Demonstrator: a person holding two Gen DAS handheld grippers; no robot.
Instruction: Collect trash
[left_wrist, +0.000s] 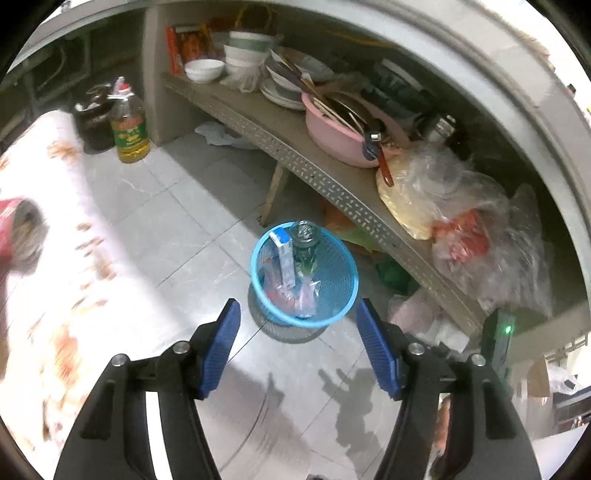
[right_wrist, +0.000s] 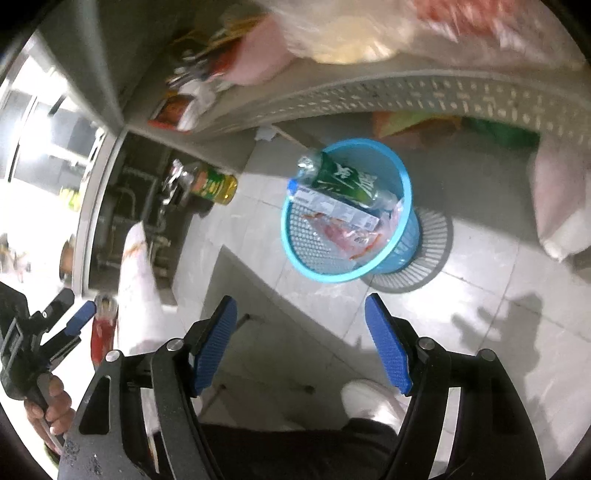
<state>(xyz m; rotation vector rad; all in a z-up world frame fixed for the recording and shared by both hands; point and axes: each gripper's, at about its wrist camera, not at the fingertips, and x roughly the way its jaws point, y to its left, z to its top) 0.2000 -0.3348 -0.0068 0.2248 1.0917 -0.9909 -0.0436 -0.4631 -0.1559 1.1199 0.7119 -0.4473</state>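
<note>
Trash fills the blue mesh basket (left_wrist: 334, 275) (green bottle (right_wrist: 341, 181), flat carton (right_wrist: 336, 206), wrappers) on grey floor tiles (left_wrist: 155, 206) beside a cluttered perforated shelf (left_wrist: 295, 155). Left gripper (left_wrist: 299, 347) and right gripper (right_wrist: 301, 343) both gape, released, empty.

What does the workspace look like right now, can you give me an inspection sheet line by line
Surface: pale tiled floor, bare where visible.
Job's things: blue basket upright on floor, holding green bottle, white carton and pink wrappers.
Clutter: shelf crowded with bowls, pink basin, plastic bags; oil bottle on floor.
Grippers: left tongs and right tongs open, nothing between them.
Cables: nothing seen.
Surroundings: patterned cloth beside floor.
</note>
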